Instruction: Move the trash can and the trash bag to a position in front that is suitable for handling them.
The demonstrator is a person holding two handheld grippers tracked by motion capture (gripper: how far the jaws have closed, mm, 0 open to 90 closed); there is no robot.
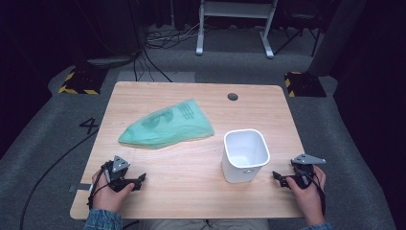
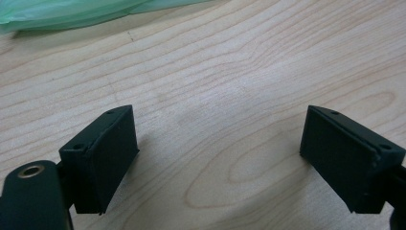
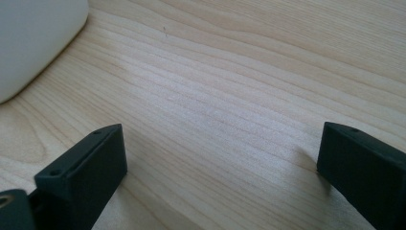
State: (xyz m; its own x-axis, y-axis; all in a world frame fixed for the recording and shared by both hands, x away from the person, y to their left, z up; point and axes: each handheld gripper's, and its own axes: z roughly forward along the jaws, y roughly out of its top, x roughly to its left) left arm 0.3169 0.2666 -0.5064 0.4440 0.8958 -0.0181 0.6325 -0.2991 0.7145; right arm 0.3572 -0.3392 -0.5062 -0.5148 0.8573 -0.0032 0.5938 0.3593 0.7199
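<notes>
Jaws spread wide and empty on both the left gripper [image 1: 139,181] and right gripper [image 1: 279,178], low on the wooden table [image 1: 191,167], flanking the white bin [image 1: 244,155] and green bag [image 1: 167,125].

Grey carpet floor [image 1: 43,124], dark room, white desk frame [image 1: 235,24], floor cables [image 1: 165,38]

A crumpled green plastic bag [image 1: 167,125] lies near an upright, empty white bin [image 1: 245,155].
</notes>
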